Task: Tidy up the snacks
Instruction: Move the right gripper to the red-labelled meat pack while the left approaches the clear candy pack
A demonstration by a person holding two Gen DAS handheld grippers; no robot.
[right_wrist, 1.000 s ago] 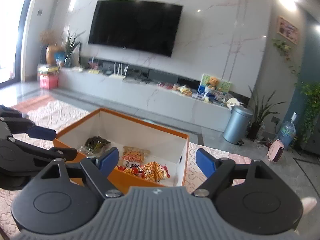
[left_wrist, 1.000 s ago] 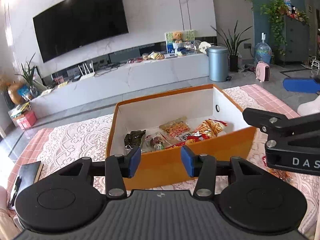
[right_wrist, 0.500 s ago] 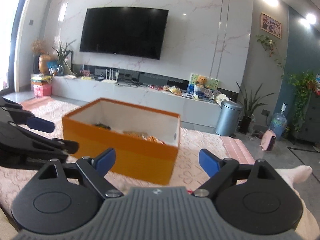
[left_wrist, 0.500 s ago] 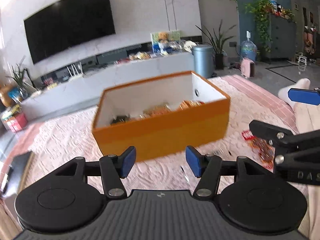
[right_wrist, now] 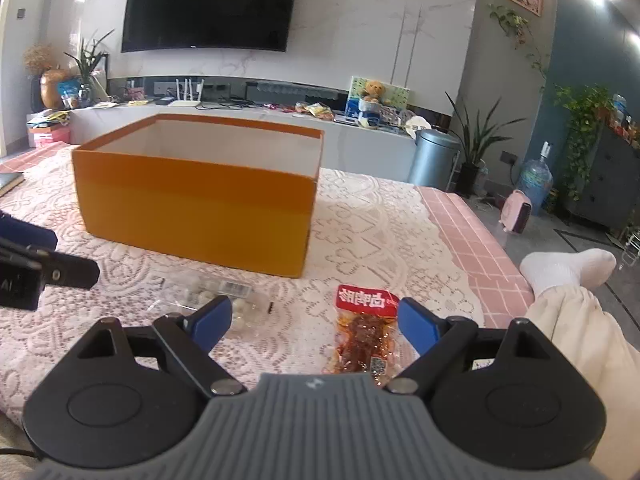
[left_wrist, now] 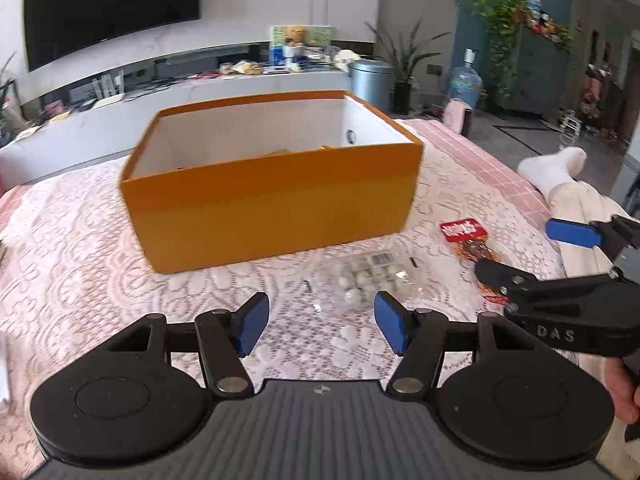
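An orange box with a white inside stands on the lace cloth; its contents barely show over the front wall. In front of it lie a clear bag of white balls and a red-topped packet of brown snack. My left gripper hovers just short of the clear bag, its jaws opening with nothing between them. My right gripper is open low over the cloth, the red packet lying between its fingers near the right pad, untouched. Each gripper shows in the other's view.
A person's leg in a white sock rests at the table's right edge. A dark book lies at the far left. Behind the table are a TV console, a metal bin and plants.
Both grippers came down and back from above the box to just over the cloth. The box's inside dropped out of sight, the two loose packets came into view, and the left jaws widened.
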